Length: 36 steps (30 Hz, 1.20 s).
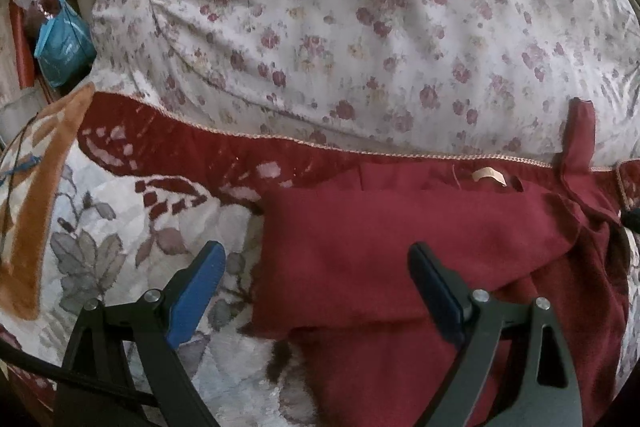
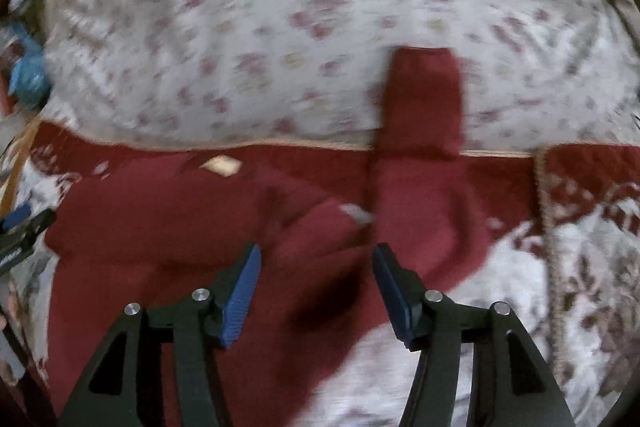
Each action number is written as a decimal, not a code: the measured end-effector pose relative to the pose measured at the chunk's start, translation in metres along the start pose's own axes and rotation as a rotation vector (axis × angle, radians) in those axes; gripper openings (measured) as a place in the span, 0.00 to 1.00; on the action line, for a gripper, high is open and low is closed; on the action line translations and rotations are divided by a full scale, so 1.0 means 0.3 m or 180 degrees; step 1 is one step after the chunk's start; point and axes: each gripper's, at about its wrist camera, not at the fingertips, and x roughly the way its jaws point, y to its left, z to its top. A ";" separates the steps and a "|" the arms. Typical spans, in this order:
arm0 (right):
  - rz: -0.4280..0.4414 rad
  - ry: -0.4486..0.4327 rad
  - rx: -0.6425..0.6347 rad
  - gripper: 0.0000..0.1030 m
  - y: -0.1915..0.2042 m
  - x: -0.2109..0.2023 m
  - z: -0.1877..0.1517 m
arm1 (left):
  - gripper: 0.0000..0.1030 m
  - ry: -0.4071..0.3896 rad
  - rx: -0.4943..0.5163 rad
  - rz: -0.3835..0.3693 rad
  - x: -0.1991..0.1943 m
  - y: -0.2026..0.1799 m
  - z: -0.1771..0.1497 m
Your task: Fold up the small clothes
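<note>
With both my left claw [image 1: 316, 291] and right claw [image 2: 316, 291] wide and empty, the loose sleeve [image 2: 420, 107] risked undoing the shirt's [image 1: 400, 247] fold.

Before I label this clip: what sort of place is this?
Probably a bedroom: a dark red garment lies on a patterned blanket beside a floral sheet, with clutter at the edge.

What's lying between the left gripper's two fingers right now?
In the left wrist view, the left gripper is open over the dark red garment's left edge and some floral blanket.
</note>
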 end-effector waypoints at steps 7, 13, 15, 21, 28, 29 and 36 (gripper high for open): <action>-0.0129 0.0008 0.0428 0.61 -0.188 0.049 0.043 | 0.89 0.0053 0.0055 0.0055 0.044 -0.028 0.002; -0.0077 0.0025 0.0461 0.61 -0.180 0.106 0.078 | 0.89 0.0128 0.0132 0.0092 0.084 -0.047 0.001; -0.0046 0.0028 0.0437 0.61 -0.162 0.117 0.084 | 0.89 0.0126 0.0147 0.0094 0.087 -0.049 0.003; 0.0010 0.0066 0.0367 0.61 -0.119 0.139 0.089 | 0.89 0.0121 0.0145 0.0098 0.090 -0.043 0.003; -0.0006 0.0067 0.0332 0.62 -0.108 0.150 0.094 | 0.89 0.0127 0.0144 0.0096 0.091 -0.037 0.001; -0.0014 0.0066 0.0327 0.62 -0.111 0.154 0.098 | 0.89 0.0131 0.0141 0.0097 0.092 -0.035 0.000; -0.0068 -0.0026 0.0448 0.62 -0.181 0.199 0.188 | 0.89 0.0138 0.0075 0.0056 0.094 -0.021 0.007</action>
